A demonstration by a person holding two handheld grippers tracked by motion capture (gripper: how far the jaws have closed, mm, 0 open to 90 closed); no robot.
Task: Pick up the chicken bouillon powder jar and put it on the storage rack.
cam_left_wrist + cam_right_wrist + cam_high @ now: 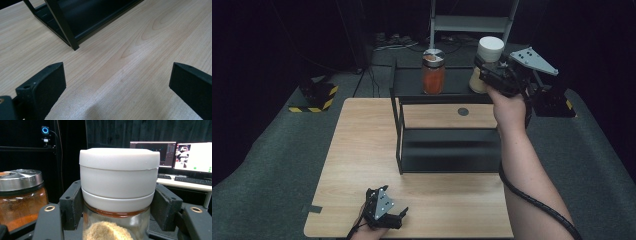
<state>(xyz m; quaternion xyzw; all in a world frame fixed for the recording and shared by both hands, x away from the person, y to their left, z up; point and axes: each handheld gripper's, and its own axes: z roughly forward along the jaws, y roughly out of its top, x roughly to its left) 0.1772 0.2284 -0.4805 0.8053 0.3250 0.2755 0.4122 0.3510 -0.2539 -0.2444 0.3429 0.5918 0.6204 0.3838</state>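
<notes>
Jar with white lid (pixel 119 195) clamped in right hand-held gripper (pixel 492 75) on rack top (pixel 412 82) beside orange jar (pixel 433 72), release pending; left hand-held gripper (pixel 384 212) apart, idle at counter (pixel 362 150) near edge.

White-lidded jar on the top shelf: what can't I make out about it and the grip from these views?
- White-lidded jar: its base and whether it rests on the rack are hidden by the right tool in the high view and cut off by the bottom edge in the right gripper view.
- Its tan contents: cut off there too.
- Orange jar: cut off by that view's left edge.
</notes>
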